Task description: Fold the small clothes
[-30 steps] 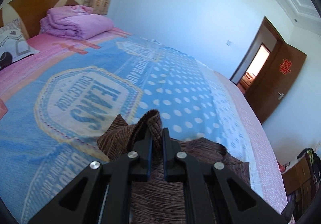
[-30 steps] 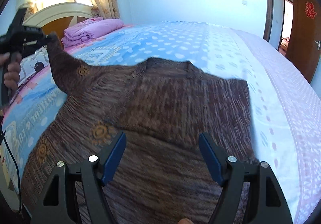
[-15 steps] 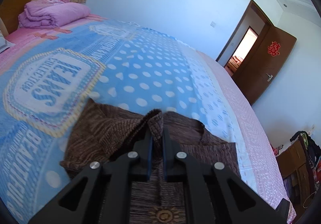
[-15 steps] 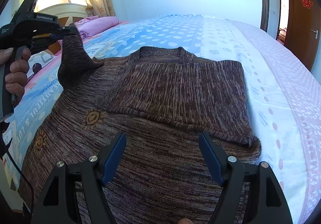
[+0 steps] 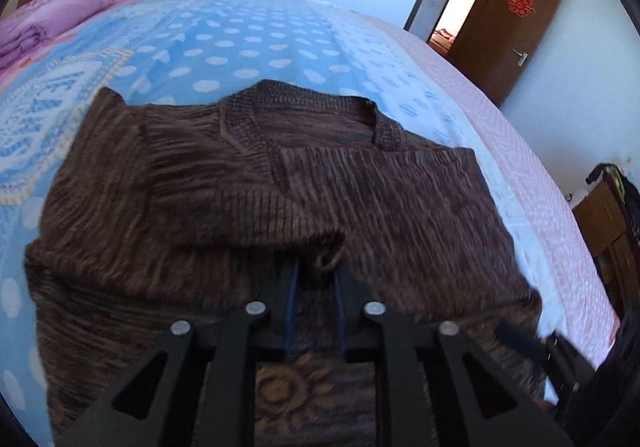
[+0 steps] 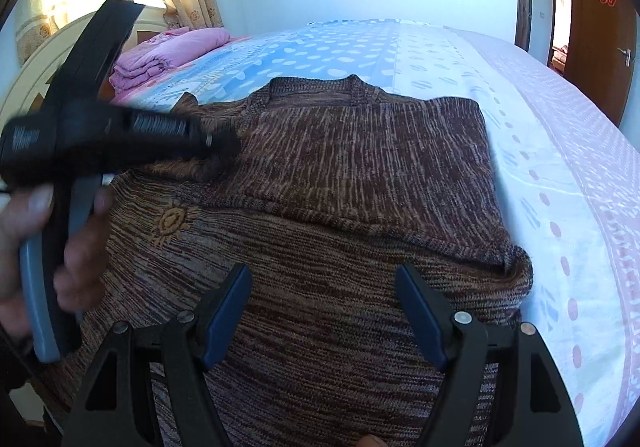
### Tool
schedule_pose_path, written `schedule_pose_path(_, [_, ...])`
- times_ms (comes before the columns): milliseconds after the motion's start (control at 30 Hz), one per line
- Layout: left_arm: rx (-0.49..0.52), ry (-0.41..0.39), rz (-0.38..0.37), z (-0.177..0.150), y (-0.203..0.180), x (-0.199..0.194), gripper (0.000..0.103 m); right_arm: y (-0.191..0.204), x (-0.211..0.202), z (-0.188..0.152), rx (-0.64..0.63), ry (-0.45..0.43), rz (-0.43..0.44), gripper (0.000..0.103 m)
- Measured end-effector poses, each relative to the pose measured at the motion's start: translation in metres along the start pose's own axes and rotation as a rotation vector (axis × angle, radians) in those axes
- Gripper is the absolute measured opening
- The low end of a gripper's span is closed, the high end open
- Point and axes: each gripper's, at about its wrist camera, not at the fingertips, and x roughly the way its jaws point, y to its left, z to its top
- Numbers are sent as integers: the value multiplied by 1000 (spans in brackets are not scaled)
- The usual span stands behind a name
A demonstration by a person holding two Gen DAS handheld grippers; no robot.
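Observation:
A brown knit sweater (image 6: 360, 175) with sun emblems lies on the bed, neckline at the far side; it also shows in the left wrist view (image 5: 400, 207). Its right sleeve is folded across the chest. The left sleeve (image 5: 240, 215) is now laid across the chest too. My left gripper (image 5: 314, 267) has its fingers slightly apart around the sleeve cuff, low over the sweater; it shows from the side in the right wrist view (image 6: 224, 143). My right gripper (image 6: 322, 287) is open and empty above the sweater's lower body.
The bed has a blue dotted cover (image 6: 320, 47) and a pink side strip (image 6: 580, 127). A folded pink quilt (image 6: 172, 51) lies by the headboard. A brown door (image 5: 512, 27) stands open at the far right. A dark cabinet (image 5: 608, 223) stands beside the bed.
My left gripper carried the left sleeve rightward and down across the sweater's chest, and its fingers have parted slightly. The right gripper stayed open in place.

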Motion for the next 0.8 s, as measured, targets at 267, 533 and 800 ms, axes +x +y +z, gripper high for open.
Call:
schedule_pose_path(267, [23, -143, 279, -13, 79, -59, 68, 2, -7, 1, -5, -24, -38, 75])
schedule_pose_path(533, [-40, -38, 512, -13, 142, -38, 89, 67, -5, 57, -178, -28, -35, 75])
schedule_pose_path(800, [-109, -59, 472, -19, 156, -34, 95, 147, 78, 97, -382, 71, -99, 75])
